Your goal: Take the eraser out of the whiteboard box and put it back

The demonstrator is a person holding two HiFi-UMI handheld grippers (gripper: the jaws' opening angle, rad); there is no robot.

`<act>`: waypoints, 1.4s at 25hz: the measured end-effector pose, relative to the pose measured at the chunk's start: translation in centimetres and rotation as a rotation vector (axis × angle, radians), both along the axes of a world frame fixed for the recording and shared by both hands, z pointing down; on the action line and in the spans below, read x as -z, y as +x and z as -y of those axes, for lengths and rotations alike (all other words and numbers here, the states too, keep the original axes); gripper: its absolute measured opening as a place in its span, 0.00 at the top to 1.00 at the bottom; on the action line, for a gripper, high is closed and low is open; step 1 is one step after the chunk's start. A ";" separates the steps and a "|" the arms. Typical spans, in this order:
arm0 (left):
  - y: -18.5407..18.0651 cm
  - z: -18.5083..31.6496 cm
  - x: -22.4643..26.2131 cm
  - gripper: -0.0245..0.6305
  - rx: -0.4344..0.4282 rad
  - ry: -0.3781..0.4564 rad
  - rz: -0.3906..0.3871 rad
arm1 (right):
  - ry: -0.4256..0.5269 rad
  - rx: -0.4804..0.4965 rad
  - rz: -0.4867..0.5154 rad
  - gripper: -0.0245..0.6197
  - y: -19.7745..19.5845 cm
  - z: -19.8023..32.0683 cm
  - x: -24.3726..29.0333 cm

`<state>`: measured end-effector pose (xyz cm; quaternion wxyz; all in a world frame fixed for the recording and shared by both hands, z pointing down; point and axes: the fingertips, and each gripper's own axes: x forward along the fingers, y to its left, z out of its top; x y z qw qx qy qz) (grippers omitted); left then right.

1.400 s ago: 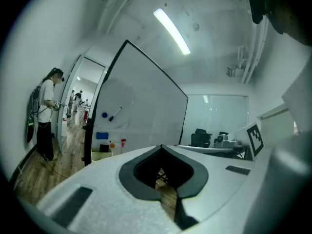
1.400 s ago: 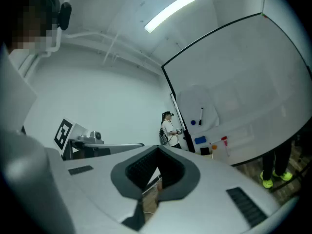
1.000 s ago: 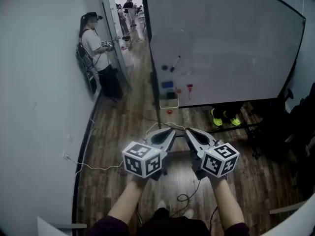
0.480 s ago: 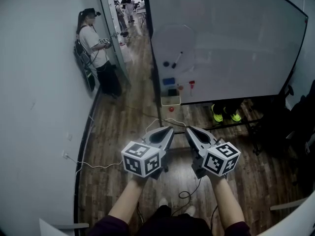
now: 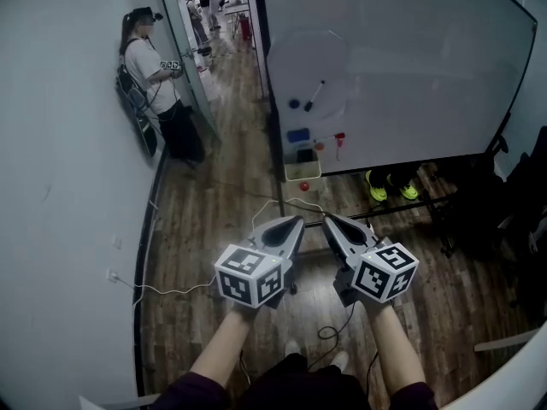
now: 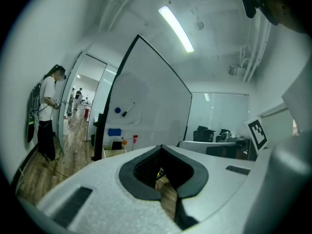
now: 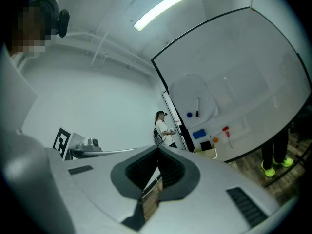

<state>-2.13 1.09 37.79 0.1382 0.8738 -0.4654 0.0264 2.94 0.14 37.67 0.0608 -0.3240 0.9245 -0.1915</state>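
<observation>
My left gripper (image 5: 293, 222) and right gripper (image 5: 329, 220) both have jaws pressed together, empty. The dark eraser (image 5: 304, 155) sits in the box (image 5: 301, 173) on the whiteboard (image 5: 410, 58), well ahead.

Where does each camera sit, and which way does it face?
Head view: on the person's head, facing down at floor and whiteboard; both forearms, left gripper, right gripper show.
Left gripper view: on that gripper, along its shut jaws toward the whiteboard.
Right gripper view: likewise, own shut jaws, facing the whiteboard.
All share: whiteboard, box, bystander.
</observation>
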 end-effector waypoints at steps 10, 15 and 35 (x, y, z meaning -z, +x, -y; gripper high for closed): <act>-2.3 1.8 -0.8 0.95 -0.052 -0.007 -0.015 | -0.003 -0.081 -0.019 0.95 -1.7 0.8 -0.8; -2.5 2.8 -1.2 0.95 -0.065 -0.011 -0.016 | -0.010 -0.101 -0.025 0.95 -1.7 1.9 -1.1; -3.6 10.7 -3.2 0.95 -0.066 -0.041 -0.006 | -0.051 -0.110 -0.015 0.95 -2.9 10.8 -3.4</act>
